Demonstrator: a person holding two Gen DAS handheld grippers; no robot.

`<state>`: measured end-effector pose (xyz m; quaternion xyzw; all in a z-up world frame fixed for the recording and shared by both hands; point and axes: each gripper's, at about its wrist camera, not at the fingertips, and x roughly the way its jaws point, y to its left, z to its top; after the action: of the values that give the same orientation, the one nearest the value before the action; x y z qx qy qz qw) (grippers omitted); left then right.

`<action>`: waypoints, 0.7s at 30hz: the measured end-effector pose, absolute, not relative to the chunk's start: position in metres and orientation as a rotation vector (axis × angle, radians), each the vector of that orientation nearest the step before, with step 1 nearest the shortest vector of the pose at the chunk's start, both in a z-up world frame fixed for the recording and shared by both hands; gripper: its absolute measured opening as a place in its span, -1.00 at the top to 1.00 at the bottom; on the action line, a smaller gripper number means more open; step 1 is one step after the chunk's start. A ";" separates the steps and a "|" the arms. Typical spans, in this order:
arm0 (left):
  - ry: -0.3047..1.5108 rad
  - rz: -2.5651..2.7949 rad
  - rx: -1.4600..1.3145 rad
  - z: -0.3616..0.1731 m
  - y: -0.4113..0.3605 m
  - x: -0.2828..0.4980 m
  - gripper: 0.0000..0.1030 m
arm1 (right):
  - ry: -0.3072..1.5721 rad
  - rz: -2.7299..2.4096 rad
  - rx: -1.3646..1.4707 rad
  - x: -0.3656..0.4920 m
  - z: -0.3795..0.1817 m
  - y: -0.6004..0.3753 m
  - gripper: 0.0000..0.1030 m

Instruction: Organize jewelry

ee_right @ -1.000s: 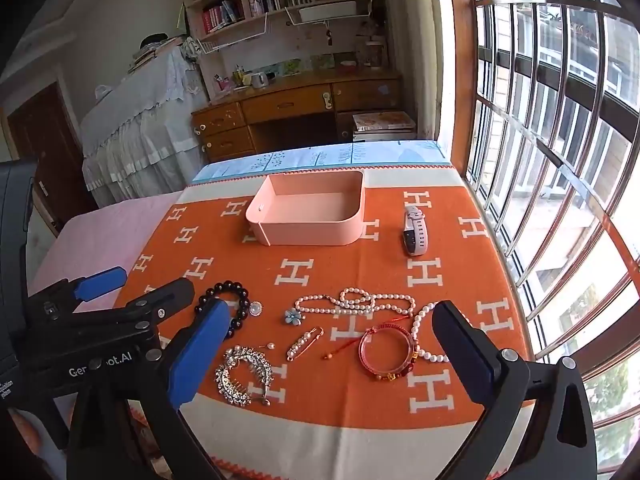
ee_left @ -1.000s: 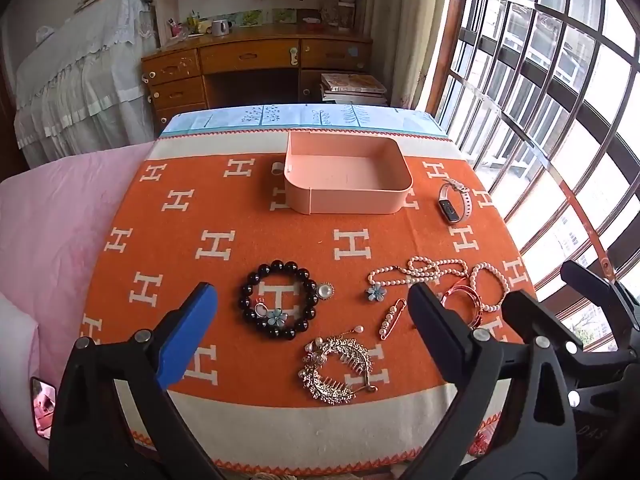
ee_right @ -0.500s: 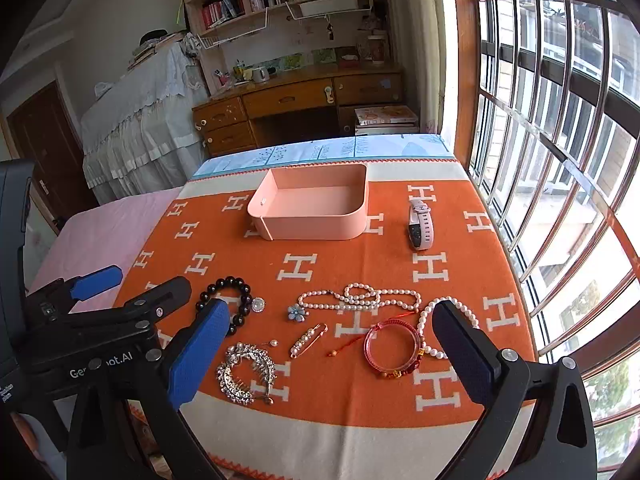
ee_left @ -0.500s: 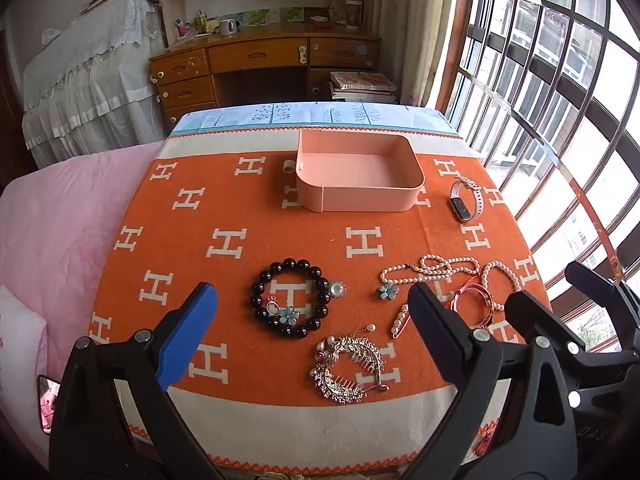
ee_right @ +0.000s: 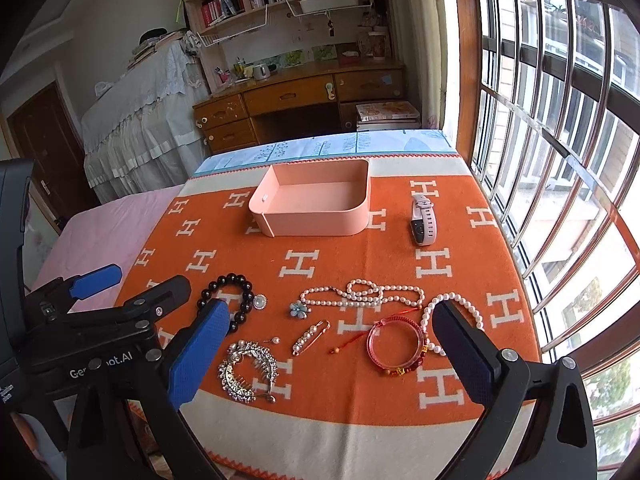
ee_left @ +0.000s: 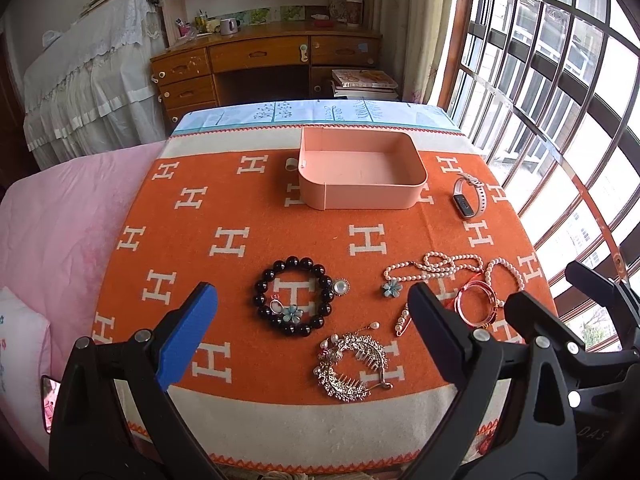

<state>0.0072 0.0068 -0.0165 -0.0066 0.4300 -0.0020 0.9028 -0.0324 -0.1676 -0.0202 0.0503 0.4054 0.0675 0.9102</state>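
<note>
**Jewelry laid out, both grippers hovering wide apart**

Here, the left gripper is hanging above the near edge of the orange blanket with its jaws spread wide and nothing between them. The right gripper is doing the same just to its side, jaws equally far apart and empty.

Toward the far end of the blanket, the pink tray is sitting open and holding nothing visible. To its right, a pale-strapped watch is lying on its side, apart from the tray.

Nearer the grippers, the rest of the jewelry is lying spread in a loose row. A black bead bracelet is resting in a ring, with a small blue flower charm touching its near side and a round pearl stud just beside it. A silver hair comb is lying closest to the near edge. A pearl pin is lying slanted beside it. Further right, a pearl necklace with a blue flower at one end is stretching across, and a red bangle is lying just in front, overlapping a loop of pearls.
</note>
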 end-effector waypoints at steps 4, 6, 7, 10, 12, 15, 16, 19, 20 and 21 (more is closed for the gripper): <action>0.890 -0.004 -0.014 -0.017 0.006 0.007 -0.84 | 0.839 0.141 0.107 -0.033 -0.022 -0.166 -0.99; 0.892 -0.003 -0.014 -0.018 0.007 0.006 -0.84 | 0.840 0.141 0.107 -0.033 -0.023 -0.166 -0.99; 0.893 -0.003 -0.014 -0.019 0.008 0.006 -0.84 | 0.840 0.142 0.108 -0.033 -0.023 -0.166 -0.99; 0.898 -0.004 -0.013 -0.020 0.007 0.006 -0.84 | 0.843 0.142 0.110 -0.033 -0.024 -0.165 -0.99; 0.899 -0.004 -0.013 -0.021 0.008 0.006 -0.84 | 0.847 0.143 0.113 -0.033 -0.025 -0.167 -0.99; 0.905 -0.005 -0.013 -0.022 0.008 0.006 -0.84 | 0.849 0.144 0.114 -0.033 -0.026 -0.166 -0.99; 0.908 -0.004 -0.013 -0.022 0.008 0.006 -0.84 | 0.851 0.144 0.116 -0.033 -0.026 -0.165 -0.99; 0.915 -0.006 -0.013 -0.023 0.008 0.006 -0.84 | 0.858 0.146 0.121 -0.034 -0.026 -0.166 -0.99; 0.918 -0.005 -0.013 -0.023 0.007 0.007 -0.84 | 0.859 0.146 0.122 -0.034 -0.027 -0.165 -0.99; 0.920 -0.006 -0.013 -0.022 0.007 0.007 -0.84 | 0.862 0.147 0.123 -0.033 -0.026 -0.166 -0.99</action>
<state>0.0069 0.0070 -0.0225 -0.0062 0.4440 -0.0029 0.8960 -0.0333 -0.1664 -0.0260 0.0598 0.4170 0.0710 0.9042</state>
